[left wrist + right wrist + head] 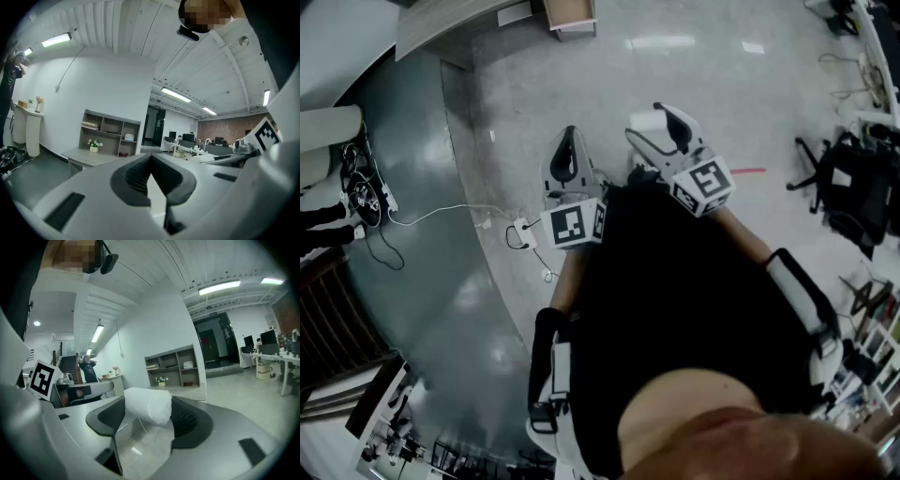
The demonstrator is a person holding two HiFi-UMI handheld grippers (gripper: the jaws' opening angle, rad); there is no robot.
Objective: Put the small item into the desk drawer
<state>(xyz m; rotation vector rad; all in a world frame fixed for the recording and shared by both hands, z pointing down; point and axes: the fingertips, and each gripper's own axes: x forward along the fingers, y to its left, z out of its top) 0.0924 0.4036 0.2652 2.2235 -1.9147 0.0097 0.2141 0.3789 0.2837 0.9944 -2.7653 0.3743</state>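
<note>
Near: right gripper [149, 420] pinches white roll [145, 404] crosswise between widely spread pads, only roll's middle caught (soft, likely squashy). Left gripper [151, 159] just left of it, jaws pressed together, empty. Both held level over bare floor [609, 84]. Cable [441, 214] trails on floor to left. Far: desk [84, 158] against wall, drawer not discernible.

Risk: roll may pivot or slip out during carry. Cable may catch foot.
</note>
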